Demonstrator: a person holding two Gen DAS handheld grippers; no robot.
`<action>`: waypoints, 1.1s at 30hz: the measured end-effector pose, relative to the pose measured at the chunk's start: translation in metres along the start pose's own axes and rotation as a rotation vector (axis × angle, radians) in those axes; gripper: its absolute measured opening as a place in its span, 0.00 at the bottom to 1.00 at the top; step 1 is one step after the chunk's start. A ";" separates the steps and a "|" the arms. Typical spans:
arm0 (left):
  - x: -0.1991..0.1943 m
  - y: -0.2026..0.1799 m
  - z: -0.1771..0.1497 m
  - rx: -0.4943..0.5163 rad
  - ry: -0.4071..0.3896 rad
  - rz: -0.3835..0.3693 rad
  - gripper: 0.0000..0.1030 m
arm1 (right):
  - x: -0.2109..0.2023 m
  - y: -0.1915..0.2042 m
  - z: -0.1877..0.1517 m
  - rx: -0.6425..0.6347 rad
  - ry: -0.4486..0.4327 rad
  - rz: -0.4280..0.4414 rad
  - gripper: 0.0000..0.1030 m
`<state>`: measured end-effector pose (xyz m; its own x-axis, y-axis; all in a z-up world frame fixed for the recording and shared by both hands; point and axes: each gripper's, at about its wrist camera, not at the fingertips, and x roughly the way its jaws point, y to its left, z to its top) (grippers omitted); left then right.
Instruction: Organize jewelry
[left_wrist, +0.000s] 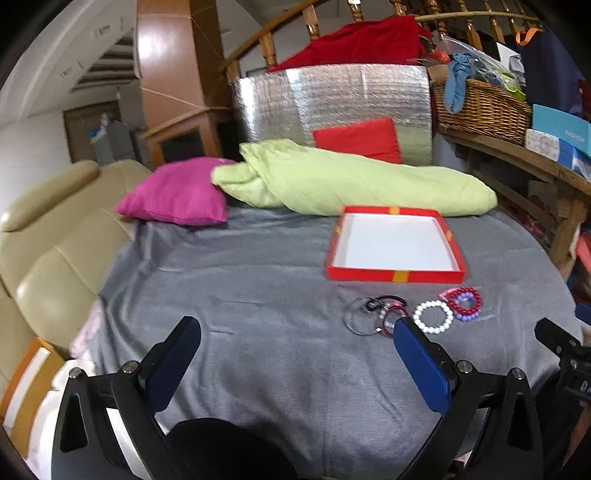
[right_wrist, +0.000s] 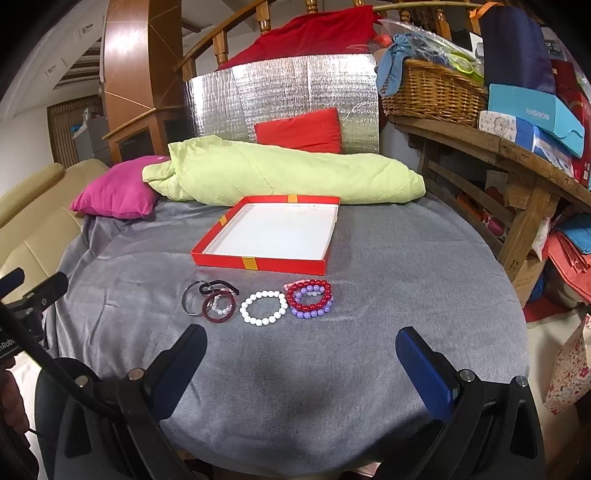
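Note:
A shallow red box (right_wrist: 258, 263) (left_wrist: 395, 275) with a white inside sits empty on the grey cloth. In front of it lie a white bead bracelet (right_wrist: 263, 308) (left_wrist: 433, 316), a red bead bracelet (right_wrist: 309, 294) (left_wrist: 465, 299) stacked on a purple one (right_wrist: 312, 314), and a tangle of thin bangles (right_wrist: 210, 301) (left_wrist: 364, 317). My left gripper (left_wrist: 295, 336) is open, low over the cloth, its right finger (left_wrist: 421, 365) just covering the bangles' near edge. My right gripper (right_wrist: 301, 347) is open too, nothing between its fingers, short of the bracelets.
A green blanket (right_wrist: 280, 173), a pink pillow (right_wrist: 114, 194) and a red cushion (right_wrist: 299, 131) lie behind the box. A wooden shelf (right_wrist: 517, 155) with a wicker basket (right_wrist: 432, 92) and boxes stands to the right. A beige sofa (left_wrist: 44, 251) borders the left.

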<state>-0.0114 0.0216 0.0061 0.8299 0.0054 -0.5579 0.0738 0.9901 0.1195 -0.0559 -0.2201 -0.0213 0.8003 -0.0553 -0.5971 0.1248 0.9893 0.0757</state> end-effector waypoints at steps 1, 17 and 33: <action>0.007 0.001 -0.001 -0.004 0.013 -0.024 1.00 | 0.005 -0.003 0.001 0.006 0.002 0.005 1.00; 0.137 -0.027 -0.013 0.033 0.240 -0.372 0.95 | 0.157 -0.064 0.022 0.249 0.290 0.269 0.69; 0.200 -0.072 -0.006 0.100 0.340 -0.578 0.29 | 0.224 -0.085 0.034 0.391 0.435 0.318 0.25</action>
<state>0.1458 -0.0482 -0.1186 0.4229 -0.4612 -0.7800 0.5180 0.8293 -0.2095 0.1328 -0.3216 -0.1345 0.5340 0.3714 -0.7596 0.1907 0.8223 0.5362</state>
